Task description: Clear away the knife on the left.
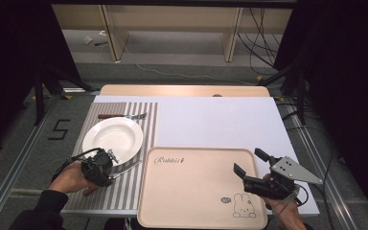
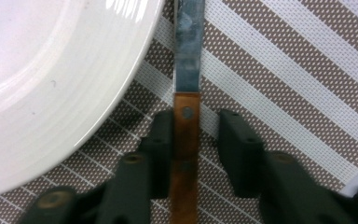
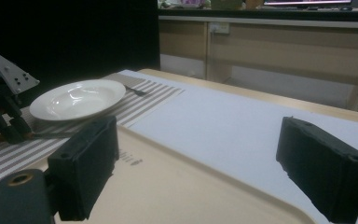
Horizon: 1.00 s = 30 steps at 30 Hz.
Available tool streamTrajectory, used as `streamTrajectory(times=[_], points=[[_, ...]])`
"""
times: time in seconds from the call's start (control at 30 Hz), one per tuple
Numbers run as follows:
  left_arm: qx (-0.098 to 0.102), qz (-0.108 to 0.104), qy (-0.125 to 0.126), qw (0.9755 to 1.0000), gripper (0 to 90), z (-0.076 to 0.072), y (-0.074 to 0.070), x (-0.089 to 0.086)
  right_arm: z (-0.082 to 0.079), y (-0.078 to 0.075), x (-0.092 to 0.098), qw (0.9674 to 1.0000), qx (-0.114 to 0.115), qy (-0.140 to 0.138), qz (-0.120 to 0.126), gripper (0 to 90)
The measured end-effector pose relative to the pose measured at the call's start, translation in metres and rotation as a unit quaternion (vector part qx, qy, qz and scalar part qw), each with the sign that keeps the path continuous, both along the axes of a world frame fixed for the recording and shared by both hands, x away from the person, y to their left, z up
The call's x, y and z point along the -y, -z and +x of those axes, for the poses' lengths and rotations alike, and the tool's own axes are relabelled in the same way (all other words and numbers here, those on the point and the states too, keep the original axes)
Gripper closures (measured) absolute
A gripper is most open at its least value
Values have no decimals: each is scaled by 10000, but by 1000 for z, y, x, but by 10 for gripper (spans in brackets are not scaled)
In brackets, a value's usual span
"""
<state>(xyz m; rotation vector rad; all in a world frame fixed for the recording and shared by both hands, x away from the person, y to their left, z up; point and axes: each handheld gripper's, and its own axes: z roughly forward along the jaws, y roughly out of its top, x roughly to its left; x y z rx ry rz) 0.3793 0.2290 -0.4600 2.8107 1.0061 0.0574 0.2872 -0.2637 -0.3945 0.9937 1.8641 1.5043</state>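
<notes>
Lying between the left claw's [image 2: 196, 135] jaws, a knife [image 2: 186, 116] rests on the striped mat [image 2: 284, 84]; one jaw touches its brown handle, the other stands just off. A plate [image 2: 51, 70] sits beside them. The right claw [image 1: 251, 168], jaws wide and empty, hovers over a tray [image 1: 191, 191] on the counter [image 1: 211, 120].

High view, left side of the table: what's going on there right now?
A person holds a gripper in each hand. The left gripper is down on the striped placemat beside the white plate, its jaws straddling the wooden handle of a knife that lies flat; there is a gap at one jaw, so it is not yet clamped. The right gripper hovers open over the beige tray, holding nothing. A second utensil lies beyond the plate.
</notes>
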Motion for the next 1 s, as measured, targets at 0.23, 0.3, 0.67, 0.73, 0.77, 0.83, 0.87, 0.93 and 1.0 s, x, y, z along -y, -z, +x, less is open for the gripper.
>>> streamTrajectory(times=[0.23,0.3,0.67,0.73,0.77,0.83,0.87,0.93,1.0], points=[[-39,59,-12,10000,763,1,0,2,0,0,0,10000,0,-1,-26,140],[-46,60,-34,10000,768,1,0,2,0,0,0,10000,-3,-4,-23,140],[-238,-98,-215,9994,771,1,-2,2,0,0,0,10000,11,-12,-23,143],[-310,-173,-286,9990,771,0,-5,4,0,0,0,10000,13,-22,-31,143],[-339,-200,-310,9987,771,-1,-6,5,-1,0,0,10000,14,-20,-33,143],[-327,-268,-362,9985,771,-3,-10,7,0,0,0,10000,12,-14,-34,143],[-334,-310,-371,9983,772,-3,-12,8,0,0,0,10000,14,-15,-30,143],[-333,-399,-390,9979,772,-3,-14,9,0,0,0,10000,20,-14,-30,143],[-381,-424,-444,9974,772,-3,-15,9,-1,0,0,10000,19,-14,-33,143]])
